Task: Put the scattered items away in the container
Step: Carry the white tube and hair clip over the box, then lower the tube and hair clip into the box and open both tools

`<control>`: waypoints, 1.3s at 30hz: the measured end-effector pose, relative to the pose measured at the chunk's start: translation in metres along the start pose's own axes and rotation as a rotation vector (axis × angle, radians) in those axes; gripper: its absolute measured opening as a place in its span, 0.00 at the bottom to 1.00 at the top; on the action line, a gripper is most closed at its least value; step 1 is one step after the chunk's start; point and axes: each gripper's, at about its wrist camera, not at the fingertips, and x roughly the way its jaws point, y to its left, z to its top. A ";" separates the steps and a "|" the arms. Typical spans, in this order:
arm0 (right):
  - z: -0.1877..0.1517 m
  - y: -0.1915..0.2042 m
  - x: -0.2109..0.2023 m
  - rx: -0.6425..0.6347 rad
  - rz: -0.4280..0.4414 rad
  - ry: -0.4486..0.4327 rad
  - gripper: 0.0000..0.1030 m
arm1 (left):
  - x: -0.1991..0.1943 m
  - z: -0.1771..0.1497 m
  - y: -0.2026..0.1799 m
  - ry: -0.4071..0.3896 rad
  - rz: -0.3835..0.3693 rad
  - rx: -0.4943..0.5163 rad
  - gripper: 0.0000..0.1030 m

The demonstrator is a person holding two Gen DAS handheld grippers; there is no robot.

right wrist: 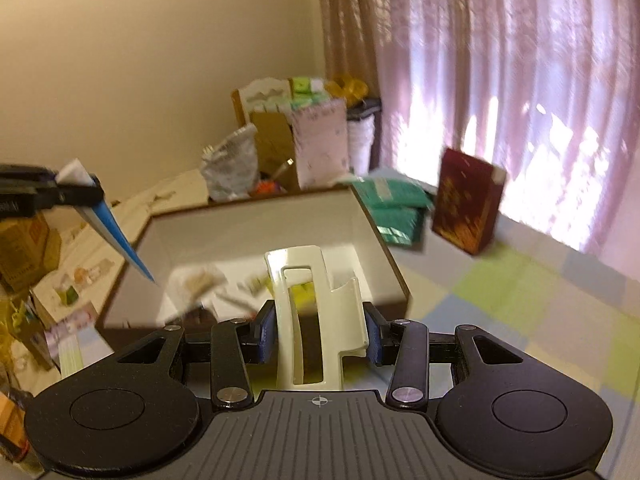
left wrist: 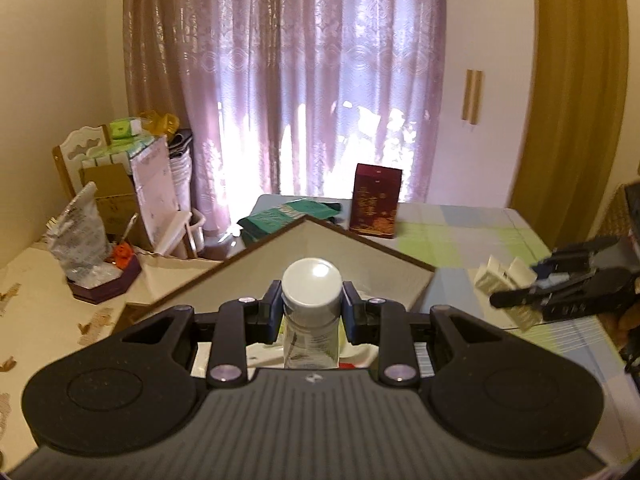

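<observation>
Both hands carrying items above the open box

My left hand-held gripper (left wrist: 308, 312) is clamping a white-capped bottle (left wrist: 311, 312); my right hand-held gripper (right wrist: 320, 332) is gripping a cream plastic piece (right wrist: 316, 316), possibly a holder, over the box (right wrist: 384, 236).

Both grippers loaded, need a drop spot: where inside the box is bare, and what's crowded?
Box: its far half, along the back wall, is bare; items crowd the near part. Outside, checked cloth right of the box, before the red carton, is free. The left side is cluttered.
</observation>
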 end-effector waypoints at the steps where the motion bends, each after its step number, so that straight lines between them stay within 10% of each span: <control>1: 0.006 0.002 0.005 -0.003 0.007 -0.006 0.45 | 0.003 0.001 0.005 0.003 0.000 0.000 0.24; 26: 0.040 -0.001 0.109 0.024 0.058 0.091 0.45 | 0.134 -0.049 0.050 0.516 -0.140 0.121 0.24; 39: 0.042 -0.012 0.115 0.040 0.034 0.122 0.45 | 0.169 -0.060 0.041 0.558 -0.165 0.098 0.25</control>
